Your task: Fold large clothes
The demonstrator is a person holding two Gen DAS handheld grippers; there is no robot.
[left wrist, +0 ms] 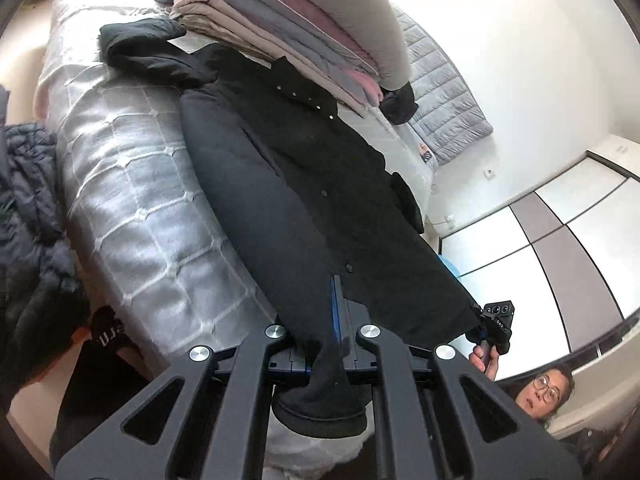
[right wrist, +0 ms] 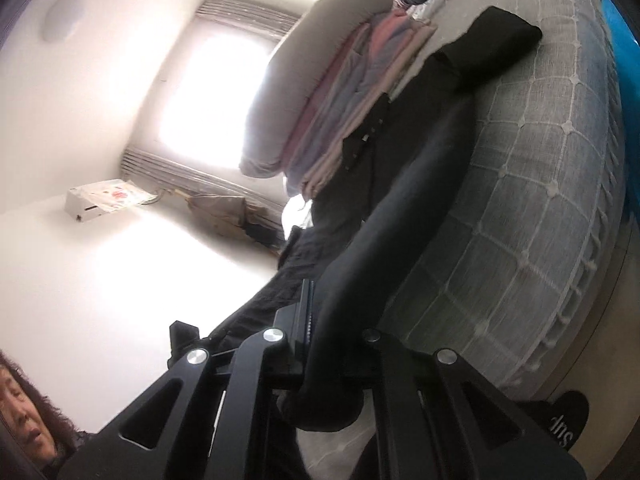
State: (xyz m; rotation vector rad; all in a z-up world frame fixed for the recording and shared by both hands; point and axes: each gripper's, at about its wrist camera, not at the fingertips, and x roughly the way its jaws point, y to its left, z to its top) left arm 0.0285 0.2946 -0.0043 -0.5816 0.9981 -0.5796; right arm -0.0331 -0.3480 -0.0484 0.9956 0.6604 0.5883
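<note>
The black coat (left wrist: 304,184) is stretched out along the grey checked bedspread (left wrist: 132,208), beside a stack of folded blankets (left wrist: 280,28). Its lower edge is pinched by the left gripper (left wrist: 340,320), and one dark sleeve is pinched by the right gripper (right wrist: 316,320).

A bedroom in a home: a bed (left wrist: 132,184) under a grey quilted cover, a stack of folded bedding (left wrist: 288,28) piled on it, a sliding-door wardrobe (left wrist: 560,248) along one wall, and a bright curtained window (right wrist: 216,96).
</note>
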